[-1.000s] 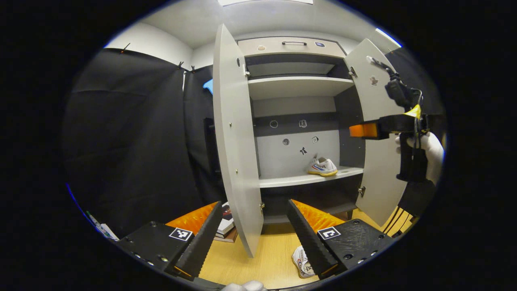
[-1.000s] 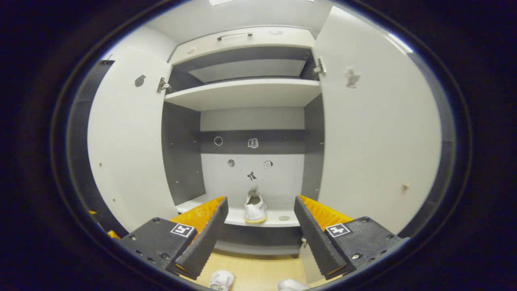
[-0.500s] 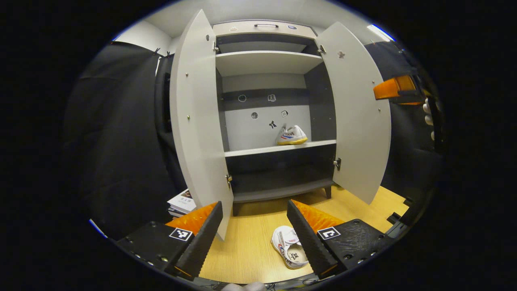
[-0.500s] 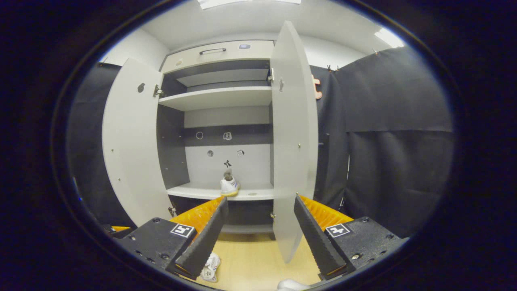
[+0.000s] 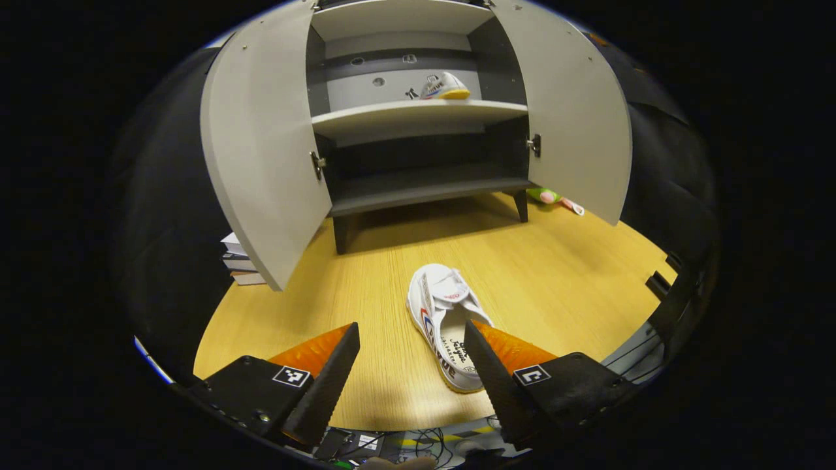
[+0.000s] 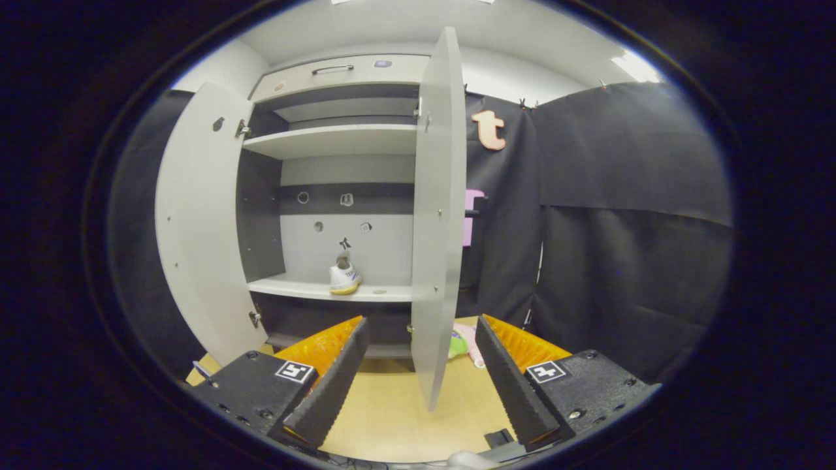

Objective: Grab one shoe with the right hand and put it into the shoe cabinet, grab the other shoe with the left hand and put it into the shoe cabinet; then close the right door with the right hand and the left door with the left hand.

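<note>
In the left gripper view, a stack of books (image 5: 236, 261) sits at the left edge behind the left door (image 5: 261, 143), which stands swung open. The shoe cabinet (image 5: 418, 189) fills the top centre, with 1 shoe on its shelf (image 5: 444, 86) at the upper middle. The other shoe (image 5: 444, 323) lies on the wooden table (image 5: 366, 294) at lower centre, its heel end just at the right finger of the left tool (image 5: 411, 378), whose fingers are spread apart and hold nothing. The right door (image 5: 568, 130) is open at the upper right.

In the right gripper view, the right tool (image 6: 421, 375) at the bottom has its fingers apart and empty, the right door's edge between them farther off.
</note>
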The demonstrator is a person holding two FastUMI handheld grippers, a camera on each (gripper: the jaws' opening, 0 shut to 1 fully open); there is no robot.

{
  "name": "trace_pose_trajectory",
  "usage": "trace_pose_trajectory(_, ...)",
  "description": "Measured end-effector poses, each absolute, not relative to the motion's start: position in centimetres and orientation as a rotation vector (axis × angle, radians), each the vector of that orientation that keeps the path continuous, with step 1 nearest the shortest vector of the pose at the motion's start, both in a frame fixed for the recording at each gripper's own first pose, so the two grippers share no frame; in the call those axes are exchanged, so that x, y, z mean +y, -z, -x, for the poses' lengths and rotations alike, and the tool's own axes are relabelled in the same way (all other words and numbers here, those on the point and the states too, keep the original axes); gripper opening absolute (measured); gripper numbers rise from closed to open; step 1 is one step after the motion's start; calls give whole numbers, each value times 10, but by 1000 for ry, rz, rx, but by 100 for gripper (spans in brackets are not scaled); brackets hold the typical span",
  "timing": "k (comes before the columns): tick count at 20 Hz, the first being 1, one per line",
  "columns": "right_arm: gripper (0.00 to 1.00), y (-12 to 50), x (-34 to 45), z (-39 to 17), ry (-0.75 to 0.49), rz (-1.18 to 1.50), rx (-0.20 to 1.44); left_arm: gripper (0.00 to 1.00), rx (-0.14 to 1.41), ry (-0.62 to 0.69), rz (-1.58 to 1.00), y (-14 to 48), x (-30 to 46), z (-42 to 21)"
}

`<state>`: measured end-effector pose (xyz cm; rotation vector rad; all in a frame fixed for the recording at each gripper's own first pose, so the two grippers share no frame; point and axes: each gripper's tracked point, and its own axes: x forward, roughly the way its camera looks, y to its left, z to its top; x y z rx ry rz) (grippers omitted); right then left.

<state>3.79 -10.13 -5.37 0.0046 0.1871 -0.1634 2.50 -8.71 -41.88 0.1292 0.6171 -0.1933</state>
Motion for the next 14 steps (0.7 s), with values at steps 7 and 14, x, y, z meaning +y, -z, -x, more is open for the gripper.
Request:
trace_pose_trajectory(7,100,66,-107,-45,170,15,231,94,683,181,-142,474,-92,-68)
trace_pose_trajectory(14,100,78,-105,-65,144,5,267,89,696,138,-131,490,-88,-116)
